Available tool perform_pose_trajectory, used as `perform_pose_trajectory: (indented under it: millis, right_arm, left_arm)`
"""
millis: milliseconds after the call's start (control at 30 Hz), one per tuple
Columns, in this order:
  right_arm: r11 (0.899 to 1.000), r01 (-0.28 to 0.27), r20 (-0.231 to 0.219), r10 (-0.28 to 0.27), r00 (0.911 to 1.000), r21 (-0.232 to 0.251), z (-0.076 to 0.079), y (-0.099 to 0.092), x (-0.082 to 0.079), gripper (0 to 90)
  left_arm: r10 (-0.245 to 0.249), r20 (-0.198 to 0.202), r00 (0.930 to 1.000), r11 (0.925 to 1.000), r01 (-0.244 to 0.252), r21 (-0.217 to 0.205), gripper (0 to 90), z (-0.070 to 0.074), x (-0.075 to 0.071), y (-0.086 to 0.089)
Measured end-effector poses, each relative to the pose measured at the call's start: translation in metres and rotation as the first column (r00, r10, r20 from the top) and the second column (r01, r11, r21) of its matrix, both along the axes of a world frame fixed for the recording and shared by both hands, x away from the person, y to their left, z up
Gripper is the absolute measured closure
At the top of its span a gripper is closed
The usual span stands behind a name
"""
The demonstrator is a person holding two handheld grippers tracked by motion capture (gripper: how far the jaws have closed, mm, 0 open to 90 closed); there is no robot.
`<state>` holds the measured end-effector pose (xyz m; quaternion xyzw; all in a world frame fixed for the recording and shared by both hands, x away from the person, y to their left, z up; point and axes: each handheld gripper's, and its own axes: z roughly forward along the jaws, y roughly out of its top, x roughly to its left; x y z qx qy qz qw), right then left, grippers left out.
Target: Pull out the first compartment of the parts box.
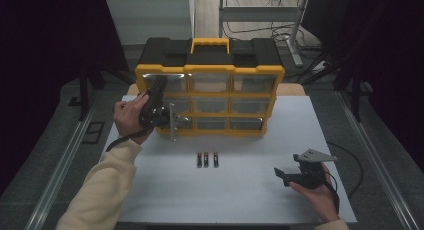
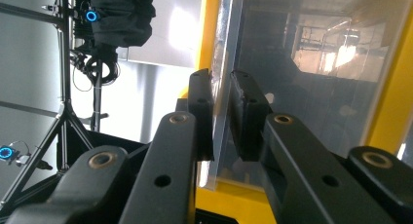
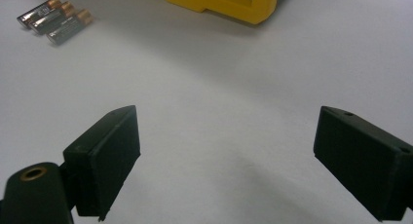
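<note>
Now left tongs (image 2: 221,95) pinching clear drawer front (image 2: 316,78), right tongs (image 3: 226,160) spread, well apart.

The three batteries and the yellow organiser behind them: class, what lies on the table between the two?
Nothing: in the high view, bare white table separates the batteries from the organiser. The right gripper view shows the same.

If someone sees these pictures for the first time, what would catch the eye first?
Probably the yellow and black organizer box standing at the table's far side. The left gripper has its fingers closed on the clear front of a drawer at the box's lower left. Three batteries lie side by side mid-table.
</note>
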<state>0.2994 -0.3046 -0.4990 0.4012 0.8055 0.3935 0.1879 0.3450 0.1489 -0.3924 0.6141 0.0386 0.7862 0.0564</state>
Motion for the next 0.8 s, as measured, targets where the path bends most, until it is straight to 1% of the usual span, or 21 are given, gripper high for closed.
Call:
perform_pose_trajectory:
  millis: [100,133,333,433,800]
  right_arm:
    - [1.000,0.001,0.000,-0.001,1.0000,0.000,0.000,0.000,0.000,10.1]
    - [1.000,0.001,0.000,-0.001,1.0000,0.000,0.000,0.000,0.000,10.1]
    - [1.000,0.001,0.000,-0.001,1.0000,-0.002,0.000,0.000,0.000,10.1]
    - [1.000,0.002,0.003,-0.002,1.0000,-0.001,0.000,0.000,0.000,10.1]
    - [1.000,0.001,0.000,-0.001,1.0000,-0.001,0.000,0.000,0.000,10.1]
  left_arm:
    - [0.002,0.000,1.0000,1.0000,-0.002,0.000,81.1,0.000,-0.002,0.000]
    - [-0.005,0.003,1.0000,1.0000,0.005,-0.006,81.1,-0.001,-0.002,0.000]
    - [-0.011,0.007,0.9999,0.9999,0.011,-0.004,81.1,-0.001,-0.006,0.000]
    - [-0.005,0.007,1.0000,1.0000,0.005,0.002,81.1,0.000,-0.008,0.000]
    - [-0.018,0.009,0.9998,0.9998,0.018,-0.009,80.9,-0.001,-0.013,0.001]
